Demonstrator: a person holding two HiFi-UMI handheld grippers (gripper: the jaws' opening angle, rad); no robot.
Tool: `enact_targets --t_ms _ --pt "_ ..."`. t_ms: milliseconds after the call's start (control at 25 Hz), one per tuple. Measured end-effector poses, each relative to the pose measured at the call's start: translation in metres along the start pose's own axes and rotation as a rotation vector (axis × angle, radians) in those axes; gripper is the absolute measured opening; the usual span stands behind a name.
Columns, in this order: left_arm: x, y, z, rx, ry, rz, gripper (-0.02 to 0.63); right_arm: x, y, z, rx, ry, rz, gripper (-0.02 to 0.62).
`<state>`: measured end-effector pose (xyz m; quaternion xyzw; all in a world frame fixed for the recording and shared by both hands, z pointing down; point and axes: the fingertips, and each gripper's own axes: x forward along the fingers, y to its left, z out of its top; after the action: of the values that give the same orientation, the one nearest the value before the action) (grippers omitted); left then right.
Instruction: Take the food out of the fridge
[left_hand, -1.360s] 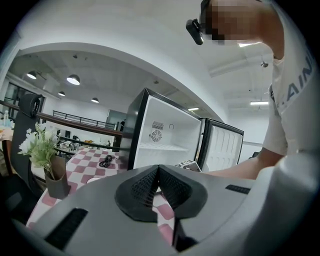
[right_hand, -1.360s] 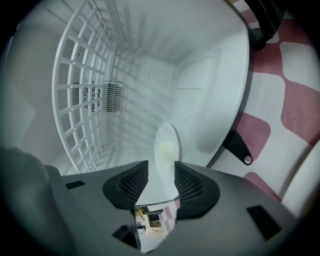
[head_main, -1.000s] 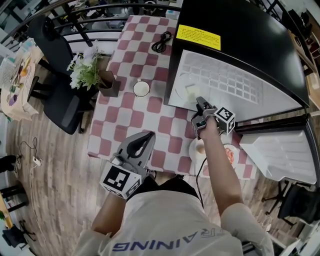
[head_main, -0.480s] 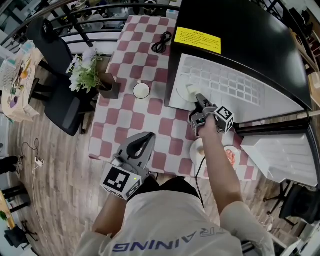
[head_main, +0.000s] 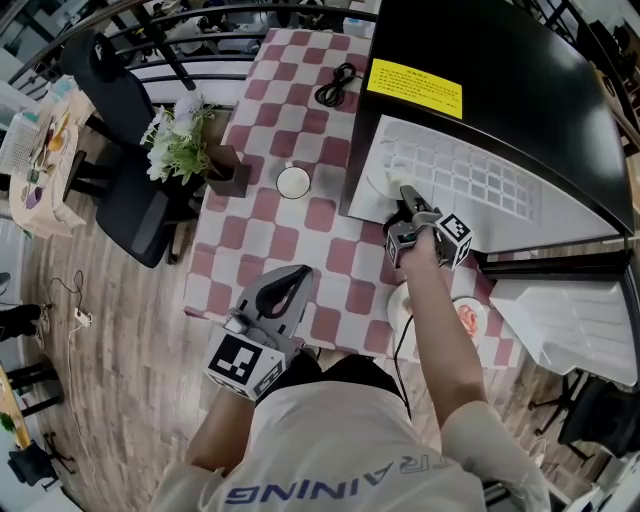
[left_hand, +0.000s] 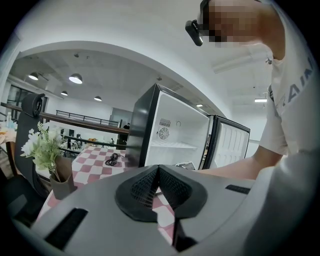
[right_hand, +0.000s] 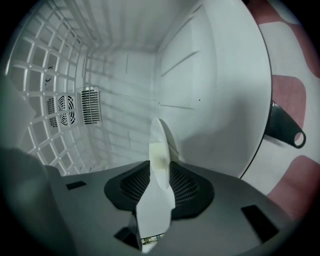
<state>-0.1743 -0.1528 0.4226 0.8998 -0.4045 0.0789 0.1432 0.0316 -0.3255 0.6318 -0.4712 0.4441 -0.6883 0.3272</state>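
Your right hand-held gripper (head_main: 407, 198) has edged deeper into the fridge (head_main: 500, 90), and its jaws have just been closing on the near rim of the plate (head_main: 384, 180) of food, which sits straight ahead inside. The left hand-held gripper (head_main: 283, 292), jaws together and empty, hangs well back.

The checkered table (head_main: 270, 240) filled the middle of the frame; a flowerpot (head_main: 222, 172) stood at its left edge, a white cup (head_main: 293, 182) near it; a black cable (head_main: 337, 84) lay towards the top; the fridge (head_main: 500, 70) stood at right; a plate of food (head_main: 468, 318) sat at lower right.
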Motion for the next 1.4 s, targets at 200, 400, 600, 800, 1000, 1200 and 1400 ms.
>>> enact_targets --t_ms 200,400,600,800,1000,1200,1400 --pt "0.0 0.005 -0.001 -0.002 0.004 0.003 0.008 0.0 -0.009 0.001 -0.003 -0.024 -0.039 0.042" --pt "0.0 0.004 0.0 0.003 0.004 -0.002 0.008 -0.005 0.0 0.0 -0.033 -0.02 0.035 0.026" --pt "-0.001 -0.002 0.001 0.008 0.005 -0.012 0.008 -0.019 0.01 -0.002 -0.07 -0.014 0.083 0.027" --pt "0.0 -0.01 0.002 0.012 -0.001 -0.027 0.008 -0.039 0.016 -0.006 -0.095 0.001 0.119 0.026" --pt "0.002 -0.02 0.003 0.017 -0.007 -0.04 0.008 -0.07 0.021 -0.013 -0.116 0.031 0.154 0.026" --pt "0.002 -0.029 0.004 0.019 -0.014 -0.045 0.008 -0.107 0.021 -0.027 -0.131 0.074 0.174 0.026" --pt "-0.002 -0.035 0.002 0.018 -0.017 -0.041 0.008 -0.14 0.012 -0.044 -0.139 0.123 0.182 0.026"
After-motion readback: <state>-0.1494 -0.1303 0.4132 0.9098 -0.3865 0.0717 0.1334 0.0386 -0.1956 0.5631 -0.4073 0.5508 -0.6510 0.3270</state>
